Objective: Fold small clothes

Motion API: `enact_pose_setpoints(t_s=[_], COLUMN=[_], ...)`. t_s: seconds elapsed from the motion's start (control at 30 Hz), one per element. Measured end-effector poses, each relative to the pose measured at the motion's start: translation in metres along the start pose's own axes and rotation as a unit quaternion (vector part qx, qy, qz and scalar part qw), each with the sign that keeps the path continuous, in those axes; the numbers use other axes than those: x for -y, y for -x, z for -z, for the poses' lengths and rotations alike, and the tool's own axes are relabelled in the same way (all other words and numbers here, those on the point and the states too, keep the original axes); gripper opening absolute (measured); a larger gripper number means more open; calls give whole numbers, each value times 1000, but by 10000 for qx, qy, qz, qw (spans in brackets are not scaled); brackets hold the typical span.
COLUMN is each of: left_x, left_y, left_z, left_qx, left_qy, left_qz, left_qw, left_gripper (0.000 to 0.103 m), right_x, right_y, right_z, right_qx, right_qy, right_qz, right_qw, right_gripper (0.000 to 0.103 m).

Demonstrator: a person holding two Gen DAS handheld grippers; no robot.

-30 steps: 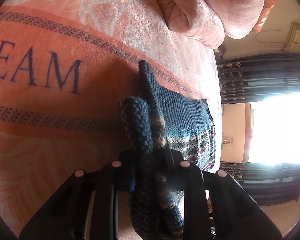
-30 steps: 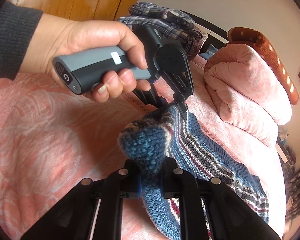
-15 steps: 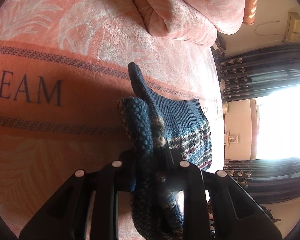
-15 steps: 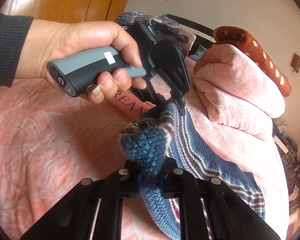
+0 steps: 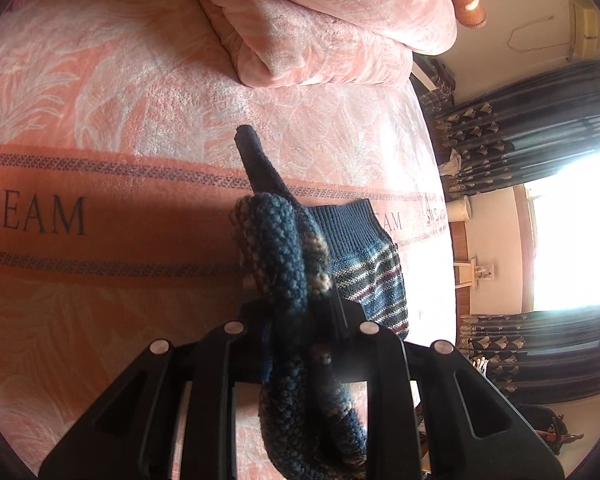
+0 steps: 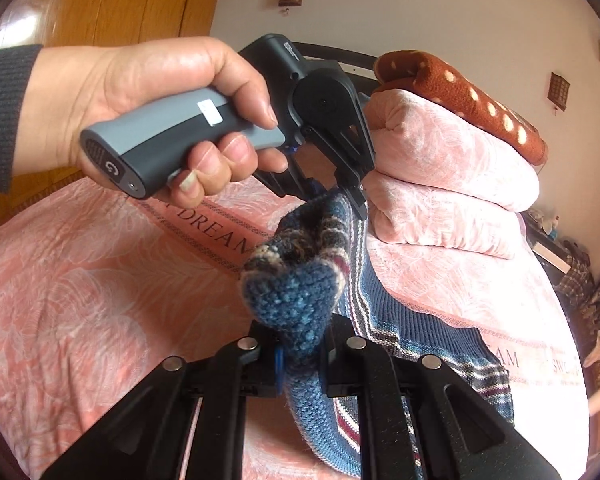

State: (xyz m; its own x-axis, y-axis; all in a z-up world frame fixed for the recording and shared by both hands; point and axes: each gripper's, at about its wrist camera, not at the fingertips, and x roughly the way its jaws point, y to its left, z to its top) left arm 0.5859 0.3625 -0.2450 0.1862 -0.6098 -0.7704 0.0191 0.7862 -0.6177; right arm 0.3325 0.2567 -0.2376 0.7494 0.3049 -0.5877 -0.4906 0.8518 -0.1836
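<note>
Left tool (image 5: 300,320) and right tool (image 6: 300,344) – both clamped on blue knit sweater (image 6: 420,332), lifted over pink bedspread (image 6: 80,300)

The left gripper (image 6: 342,196) is seen from the right wrist view, held high and angled downward, its grey handle wrapped by the left hand (image 6: 148,96) — thumb laid along the top, fingers (image 6: 220,160) curled beneath. A dark sleeve (image 6: 0,112) is worn at the wrist. Its jaws are clamped on knit fabric. The right gripper (image 6: 300,344) is pointed forward and slightly up — its jaws are likewise pinched tight on a bunched fold, just below the other gripper's tips.
</note>
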Motion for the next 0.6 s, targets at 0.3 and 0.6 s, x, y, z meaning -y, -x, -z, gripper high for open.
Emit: enact_pose_setpoints(t_s=[0.3, 0.6], left_x=[64, 119], left_y=[-10, -41], left_z=[-2, -2], left_qx=[-48, -70], left_qy=[-144, -301], left_qz=[-593, -951], left_qw=[9981, 9950], left_gripper=[20, 20], right_x=[47, 102], right_y=[23, 36], right_z=[4, 19], right_qx=[93, 69], right_qy=[-566, -1284], right_qz=[72, -66], right_qw=[9983, 9917], right_gripper=[11, 11])
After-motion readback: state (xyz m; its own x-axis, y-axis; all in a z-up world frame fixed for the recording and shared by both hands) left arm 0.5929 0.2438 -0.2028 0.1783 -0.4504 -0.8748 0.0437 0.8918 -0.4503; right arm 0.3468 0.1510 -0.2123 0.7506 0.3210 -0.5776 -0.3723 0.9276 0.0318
